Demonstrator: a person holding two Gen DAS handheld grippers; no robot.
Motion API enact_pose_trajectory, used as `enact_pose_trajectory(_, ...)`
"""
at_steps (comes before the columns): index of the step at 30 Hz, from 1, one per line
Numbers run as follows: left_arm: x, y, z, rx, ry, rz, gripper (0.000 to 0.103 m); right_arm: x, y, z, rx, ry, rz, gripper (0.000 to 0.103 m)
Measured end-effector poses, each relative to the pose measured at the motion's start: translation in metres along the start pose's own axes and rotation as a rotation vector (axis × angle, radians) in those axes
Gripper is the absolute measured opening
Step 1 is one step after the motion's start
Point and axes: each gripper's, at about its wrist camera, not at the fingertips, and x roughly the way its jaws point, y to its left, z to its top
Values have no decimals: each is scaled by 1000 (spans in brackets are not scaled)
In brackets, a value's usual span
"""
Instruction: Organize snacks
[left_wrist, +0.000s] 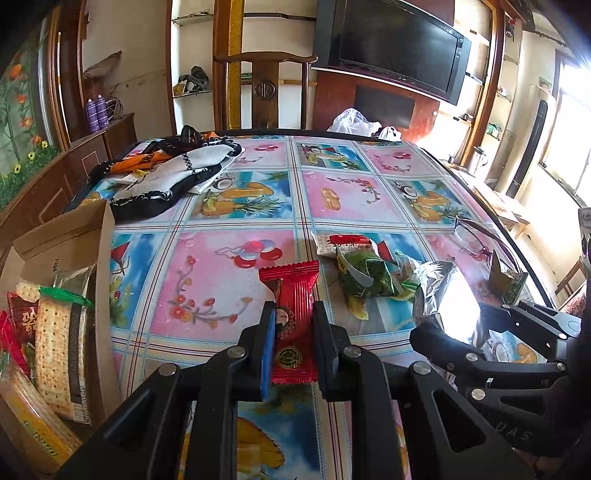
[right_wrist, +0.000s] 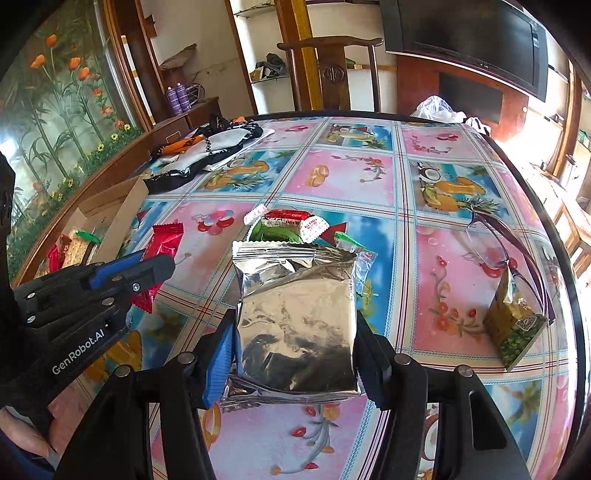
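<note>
Left wrist view: a small red snack packet (left_wrist: 293, 321), crimped at its top edge and printed with a figure and a round dark seal, sits pinched between the black fingers of the left tongs (left_wrist: 293, 347), which are closed tight on its narrow body and angled down toward the bench (left_wrist: 229, 280), covered in a pink-and-blue patterned cloth. To the left, an open cardboard box (left_wrist: 74, 236) at the bench edge already holds cracker packs (left_wrist: 61, 343) standing on end. Right wrist view: the right tongs (right_wrist: 295, 347) stand partly spread, gripping both side edges of a crinkled silver foil pouch (right_wrist: 297, 325) lifted over the bench, also tilted downward. Just beyond the pouch lie a red-and-white wrapped snack (right_wrist: 291, 223) and green packets (right_wrist: 273, 232) in a loose heap. A green-and-gold carton (right_wrist: 513, 325) stands near the right edge beside a pair of purple spectacles (right_wrist: 495, 236). A bare hand (right_wrist: 33, 435) grips the left tool's handle at lower left.
</note>
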Motion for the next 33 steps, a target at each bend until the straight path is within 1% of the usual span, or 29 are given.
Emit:
enact_pose_trajectory(19, -14, 19, 6, -51, -33, -8, 18, -4, 1, 1, 11, -17, 22, 63)
enact_pose_trajectory(29, -29, 46, 12, -114, -74, 2, 18, -7, 2, 2, 18, -35, 49, 63)
enact_pose_trajectory(33, -37, 59, 17, -130, -103, 21, 18, -8, 4, 3, 22, -48, 60, 63)
